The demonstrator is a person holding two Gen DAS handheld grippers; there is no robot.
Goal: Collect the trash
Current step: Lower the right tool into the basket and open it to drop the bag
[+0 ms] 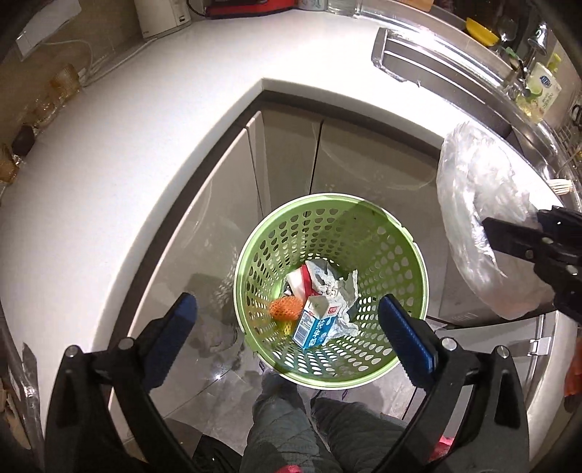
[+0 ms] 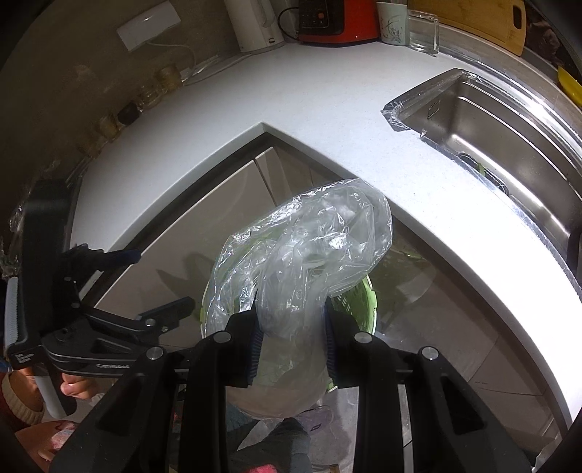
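Note:
A green perforated basket [image 1: 382, 240] stands on the floor in the corner of the counter. Inside lie a blue milk carton [image 1: 314, 325], an orange foam net [image 1: 285, 307] and crumpled paper [image 1: 336, 282]. My left gripper [image 1: 287, 333] is open and empty above the basket. My right gripper [image 2: 291, 327] is shut on a crumpled clear plastic bag [image 2: 309, 240] and holds it above the basket [image 2: 358, 302]. In the left wrist view the bag [image 1: 480, 225] and the right gripper [image 1: 509, 240] hang to the right of the basket.
A white L-shaped counter [image 1: 145, 145] wraps around the corner, with beige cabinet doors [image 1: 291, 152] below. A steel sink [image 2: 491, 134] lies at the right. Jars, a kettle [image 2: 258, 25] and a red appliance [image 2: 338, 18] line the back. The person's legs [image 1: 291, 418] stand below.

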